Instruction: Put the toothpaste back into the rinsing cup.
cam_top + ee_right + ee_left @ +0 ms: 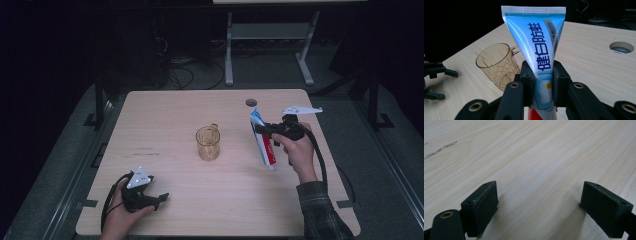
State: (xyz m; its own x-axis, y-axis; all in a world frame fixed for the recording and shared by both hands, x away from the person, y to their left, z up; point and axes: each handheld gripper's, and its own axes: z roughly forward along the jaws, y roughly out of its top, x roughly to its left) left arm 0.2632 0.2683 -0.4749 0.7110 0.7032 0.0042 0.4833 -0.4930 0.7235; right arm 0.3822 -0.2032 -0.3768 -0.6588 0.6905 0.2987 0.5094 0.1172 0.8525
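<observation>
Gripping toothpaste tube (541,57) mid-body, right claw (261,128) holds it lifted above worktop (165,107), crimped end up, cap end low; likely lined up for drop into amber glass mug (207,143) just to left. Path to mug clear. Left claw (162,197) released, parked on near-left worktop, well apart. Cable hole (251,102) beyond tube.

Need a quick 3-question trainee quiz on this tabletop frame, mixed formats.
1. True or false: the right gripper is shut on the blue, white and red toothpaste tube.
2. The left gripper's jaws are: A) open over bare table B) shut on the cup C) holding the tube.
3. Fill in: the amber see-through plastic cup stands ___ on the light wooden table.

Key: 1 true; 2 A; 3 upright.
</observation>
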